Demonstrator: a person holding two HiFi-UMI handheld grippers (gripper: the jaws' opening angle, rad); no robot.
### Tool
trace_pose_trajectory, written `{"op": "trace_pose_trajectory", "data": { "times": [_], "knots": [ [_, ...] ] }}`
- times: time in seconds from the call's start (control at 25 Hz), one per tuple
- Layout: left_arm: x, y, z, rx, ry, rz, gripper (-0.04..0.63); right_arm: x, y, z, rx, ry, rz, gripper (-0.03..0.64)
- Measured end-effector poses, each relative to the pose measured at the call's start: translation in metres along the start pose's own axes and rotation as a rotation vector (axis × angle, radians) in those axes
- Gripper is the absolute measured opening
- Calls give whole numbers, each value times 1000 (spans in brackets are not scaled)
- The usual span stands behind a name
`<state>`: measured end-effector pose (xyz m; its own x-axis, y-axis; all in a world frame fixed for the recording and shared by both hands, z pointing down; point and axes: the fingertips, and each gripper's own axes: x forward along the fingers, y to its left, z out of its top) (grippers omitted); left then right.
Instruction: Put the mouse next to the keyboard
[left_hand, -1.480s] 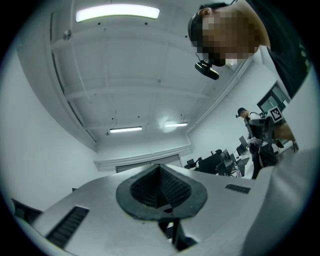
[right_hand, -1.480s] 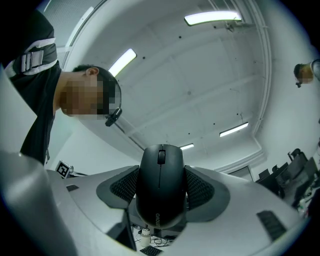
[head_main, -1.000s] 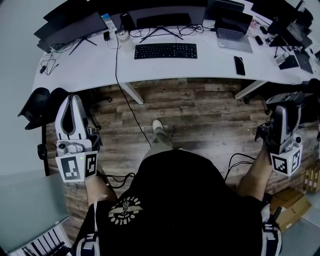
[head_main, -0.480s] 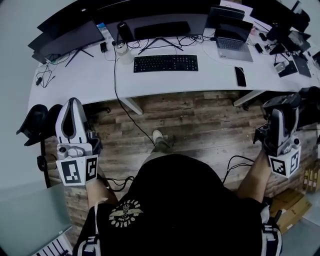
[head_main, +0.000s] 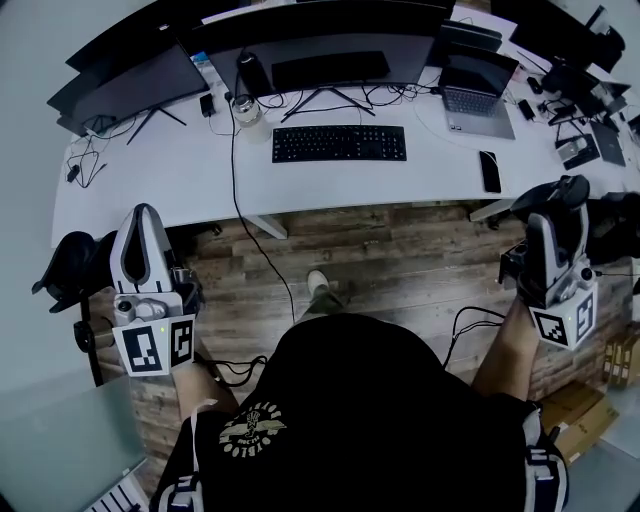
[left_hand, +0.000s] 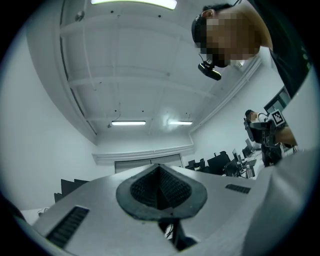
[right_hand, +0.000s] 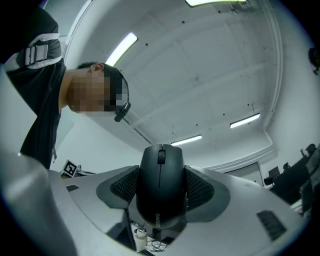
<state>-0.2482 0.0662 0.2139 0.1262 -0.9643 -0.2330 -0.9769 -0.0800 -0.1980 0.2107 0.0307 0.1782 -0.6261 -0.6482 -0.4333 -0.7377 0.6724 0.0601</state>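
A black keyboard (head_main: 339, 143) lies on the white desk (head_main: 150, 185) ahead of me, in front of a monitor. My right gripper (head_main: 560, 192) is held at the right, over the wooden floor short of the desk's edge, pointing up. It is shut on a black mouse (right_hand: 160, 185), whose body sits between the ribbed pads (right_hand: 200, 190) with the scroll wheel facing the camera. In the head view the mouse (head_main: 548, 196) shows as a dark lump at the jaw tips. My left gripper (head_main: 146, 214) is at the left, shut with nothing in it (left_hand: 159, 187).
On the desk stand two monitors (head_main: 330, 45), an open laptop (head_main: 478, 95), a phone (head_main: 490, 171) to the keyboard's right and a cup (head_main: 250, 106) to its left. A cable (head_main: 255, 215) drops to the floor. A dark chair (head_main: 70, 262) is at the left.
The desk has slid lower and nearer in the head view as I come toward it. Both grippers stay raised; the right one keeps the mouse.
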Motion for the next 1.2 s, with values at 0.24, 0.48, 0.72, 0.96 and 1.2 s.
{"op": "trace_pose_trajectory", "data": {
  "times": [0.24, 0.48, 0.72, 0.96, 1.2],
  "knots": [
    [43, 23, -16, 10, 5, -37, 2, 38, -7, -19, -33, 25, -25, 285],
    [83, 54, -25, -6, -30, -65, 2, 68, -7, -20, -69, 18, -59, 285],
    [117, 65, -43, -27, -51, -134, 2, 86, 6, -27, -131, 41, -100, 285],
    [133, 65, -57, -53, -37, -170, 2, 83, -1, -25, -162, 52, -163, 285],
    [141, 62, -55, -42, -47, -159, 2, 86, -18, -24, -189, 31, -168, 285]
  ]
}}
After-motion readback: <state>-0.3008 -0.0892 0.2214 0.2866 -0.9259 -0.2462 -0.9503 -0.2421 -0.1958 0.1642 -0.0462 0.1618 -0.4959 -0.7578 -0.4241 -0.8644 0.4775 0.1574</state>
